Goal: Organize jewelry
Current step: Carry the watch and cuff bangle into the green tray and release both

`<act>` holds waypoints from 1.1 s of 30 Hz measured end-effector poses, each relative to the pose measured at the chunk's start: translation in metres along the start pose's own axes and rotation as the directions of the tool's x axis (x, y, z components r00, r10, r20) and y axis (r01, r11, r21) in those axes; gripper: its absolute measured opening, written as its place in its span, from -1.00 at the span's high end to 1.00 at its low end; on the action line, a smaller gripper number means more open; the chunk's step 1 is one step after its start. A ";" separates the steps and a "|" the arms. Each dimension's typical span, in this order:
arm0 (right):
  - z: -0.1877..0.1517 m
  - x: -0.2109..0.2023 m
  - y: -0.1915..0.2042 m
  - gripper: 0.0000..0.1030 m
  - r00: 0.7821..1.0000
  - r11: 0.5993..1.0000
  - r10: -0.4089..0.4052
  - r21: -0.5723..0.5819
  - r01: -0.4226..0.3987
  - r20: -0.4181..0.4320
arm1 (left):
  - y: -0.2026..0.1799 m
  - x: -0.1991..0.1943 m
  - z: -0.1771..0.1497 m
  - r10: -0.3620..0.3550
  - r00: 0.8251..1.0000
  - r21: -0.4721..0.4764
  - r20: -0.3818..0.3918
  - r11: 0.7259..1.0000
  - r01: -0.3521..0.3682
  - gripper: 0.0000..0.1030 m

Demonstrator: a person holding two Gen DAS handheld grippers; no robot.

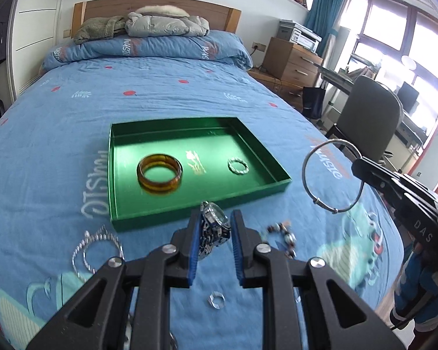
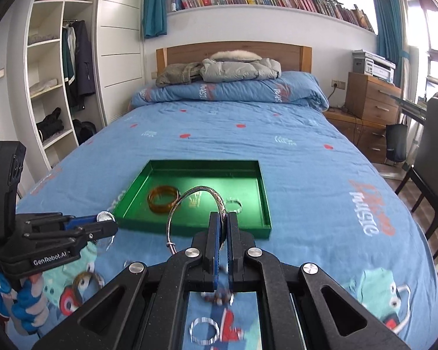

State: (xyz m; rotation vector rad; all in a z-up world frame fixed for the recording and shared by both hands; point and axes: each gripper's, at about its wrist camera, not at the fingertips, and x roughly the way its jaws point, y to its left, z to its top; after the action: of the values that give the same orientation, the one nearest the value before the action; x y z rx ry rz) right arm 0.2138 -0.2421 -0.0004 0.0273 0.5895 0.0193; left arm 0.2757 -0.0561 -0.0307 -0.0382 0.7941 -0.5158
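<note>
My left gripper (image 1: 216,215) is shut on a silver wristwatch (image 1: 214,227), lifted above the blue bedspread just short of the green tray (image 1: 160,217). In the tray lie an amber bangle (image 1: 159,173) and a small twisted silver ring (image 1: 238,166). My right gripper (image 2: 225,218) is shut on a thin silver bangle (image 2: 189,194), held upright in the air before the tray's (image 2: 189,227) near wall. The left wrist view shows that gripper (image 1: 357,164) at the right with the bangle (image 1: 333,175). In the right wrist view the left gripper (image 2: 111,223) with the watch (image 2: 106,216) is at the left.
Loose pieces lie on the bed near me: a silver tiara-like piece (image 1: 97,248), a beaded bracelet (image 1: 283,236), a small clear ring (image 1: 216,300) and a silver ring (image 2: 204,329). A chair (image 1: 368,113) and drawers (image 2: 370,99) stand at the bed's right.
</note>
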 end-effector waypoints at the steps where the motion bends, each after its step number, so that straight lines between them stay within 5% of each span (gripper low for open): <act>1: 0.007 0.011 0.001 0.92 1.000 1.000 0.001 -0.004 -0.001 0.003 | 0.003 0.009 0.008 0.003 1.000 0.000 -0.001 1.000 -0.003 0.64; 8: 0.032 0.086 -0.009 0.92 1.000 1.000 0.001 0.007 -0.001 -0.017 | 0.012 0.079 0.041 0.007 0.999 -0.015 -0.039 1.000 -0.008 0.64; 20: 0.031 0.185 -0.030 0.92 0.995 0.999 -0.003 0.051 0.008 -0.095 | 0.005 0.171 0.053 0.002 0.993 -0.020 -0.117 1.000 -0.004 0.64; 33: 0.005 0.243 -0.056 0.92 0.973 0.976 0.052 0.218 -0.001 -0.225 | 0.006 0.191 0.045 0.031 0.989 -0.002 -0.143 0.999 -0.032 0.64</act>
State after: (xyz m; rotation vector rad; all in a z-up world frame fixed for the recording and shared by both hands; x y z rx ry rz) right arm 0.4191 -0.2920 -0.1335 0.2478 0.8214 -0.0162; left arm 0.4207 -0.1452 -0.1287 0.0079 0.9347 -0.4908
